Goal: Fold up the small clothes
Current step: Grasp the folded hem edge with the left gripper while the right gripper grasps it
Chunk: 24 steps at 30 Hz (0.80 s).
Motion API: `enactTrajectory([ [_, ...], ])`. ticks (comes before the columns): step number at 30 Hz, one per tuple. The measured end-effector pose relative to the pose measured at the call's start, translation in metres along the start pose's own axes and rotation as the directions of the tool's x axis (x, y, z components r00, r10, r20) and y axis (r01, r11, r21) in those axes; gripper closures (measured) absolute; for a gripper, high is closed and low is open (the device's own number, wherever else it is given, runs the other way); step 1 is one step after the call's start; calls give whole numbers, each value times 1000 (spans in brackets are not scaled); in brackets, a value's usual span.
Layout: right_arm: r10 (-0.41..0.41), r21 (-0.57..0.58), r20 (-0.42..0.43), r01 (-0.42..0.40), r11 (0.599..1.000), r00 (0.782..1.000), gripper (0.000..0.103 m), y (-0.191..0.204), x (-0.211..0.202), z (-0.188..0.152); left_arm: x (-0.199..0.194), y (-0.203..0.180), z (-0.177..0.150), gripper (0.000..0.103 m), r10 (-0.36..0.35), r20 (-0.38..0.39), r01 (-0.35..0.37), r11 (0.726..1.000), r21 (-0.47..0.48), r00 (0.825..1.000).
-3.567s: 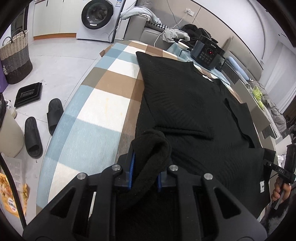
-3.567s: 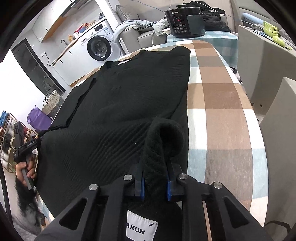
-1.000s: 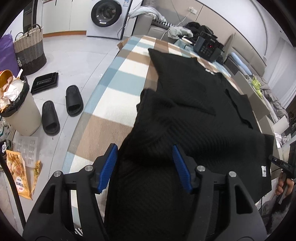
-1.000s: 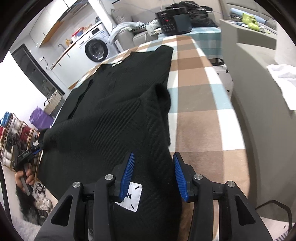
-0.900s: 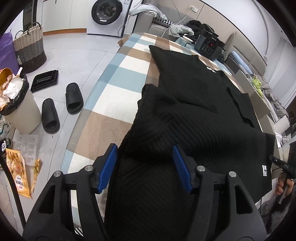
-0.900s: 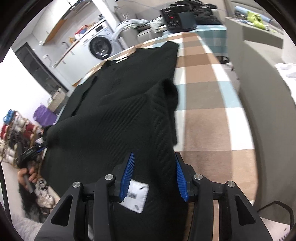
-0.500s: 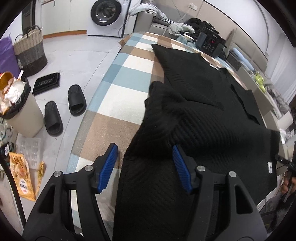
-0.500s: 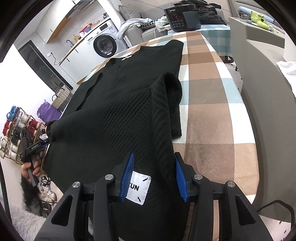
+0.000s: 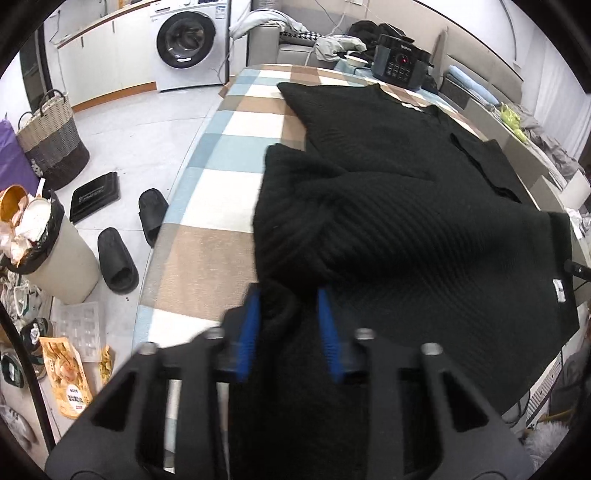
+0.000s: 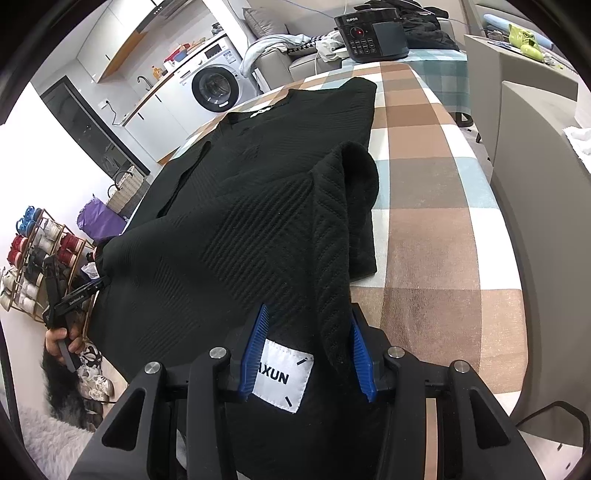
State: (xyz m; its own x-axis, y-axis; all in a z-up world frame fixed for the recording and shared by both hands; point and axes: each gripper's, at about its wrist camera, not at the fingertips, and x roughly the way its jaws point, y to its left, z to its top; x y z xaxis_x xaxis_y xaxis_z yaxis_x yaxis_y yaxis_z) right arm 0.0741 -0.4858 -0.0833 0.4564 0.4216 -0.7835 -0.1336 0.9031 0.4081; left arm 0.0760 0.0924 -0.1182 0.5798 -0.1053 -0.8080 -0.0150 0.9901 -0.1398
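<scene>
A black knit garment (image 9: 406, 221) (image 10: 240, 221) lies spread on the checked table (image 9: 207, 258) (image 10: 443, 258), its near part raised in loose folds. My left gripper (image 9: 286, 295) sits at the near left hem. Its blue jaws are closing, blurred, with a bunch of the cloth squeezed between them. At the near right hem my right gripper (image 10: 308, 314) has its jaws standing wide apart. The hem with its white label (image 10: 282, 380) lies loosely between them. The right wrist view shows the left gripper (image 10: 74, 295) in a hand (image 10: 62, 339) at the hem's far corner.
A black rice cooker (image 9: 400, 70) (image 10: 373, 33) stands past the far end of the table. On the floor to the left are slippers (image 9: 118, 258), a full bin (image 9: 48, 251) and a woven basket (image 9: 51, 147). A grey cabinet (image 10: 535, 166) flanks the table's right side.
The left jaws have narrowed from wide apart onto a bunch of the hem, and that gripper has rolled slightly. The right gripper has kept its place and its jaw width.
</scene>
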Motion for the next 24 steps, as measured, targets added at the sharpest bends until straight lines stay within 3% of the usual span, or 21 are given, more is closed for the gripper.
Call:
enactTrajectory([
  [1,0,-2,-2,0,1000,1000,59,1,0,0,-2,2,-2,90,-8,6,8,1000,-10,1000],
  [5,-18,-25,3,18,1000,1000,64,5,2,-1,-11,9,-1,95,-40,31,42,998,-43,999],
  [7,-43,-46,10,44,998,999,89,8,1,-2,-16,9,0,96,-41,47,43,998,-43,998],
  [9,-48,-77,60,53,996,997,96,12,-7,-4,-22,9,1,96,-45,61,48,998,-46,997],
  [11,-12,-102,148,27,994,989,98,17,-23,-4,-31,11,3,97,-55,92,60,997,-53,994],
  [20,11,-67,320,11,998,947,98,22,-51,15,-71,18,25,98,-100,235,128,986,-110,967],
  [24,-13,-15,396,20,1000,918,98,22,-53,39,-74,23,47,98,-115,288,163,976,-147,951],
])
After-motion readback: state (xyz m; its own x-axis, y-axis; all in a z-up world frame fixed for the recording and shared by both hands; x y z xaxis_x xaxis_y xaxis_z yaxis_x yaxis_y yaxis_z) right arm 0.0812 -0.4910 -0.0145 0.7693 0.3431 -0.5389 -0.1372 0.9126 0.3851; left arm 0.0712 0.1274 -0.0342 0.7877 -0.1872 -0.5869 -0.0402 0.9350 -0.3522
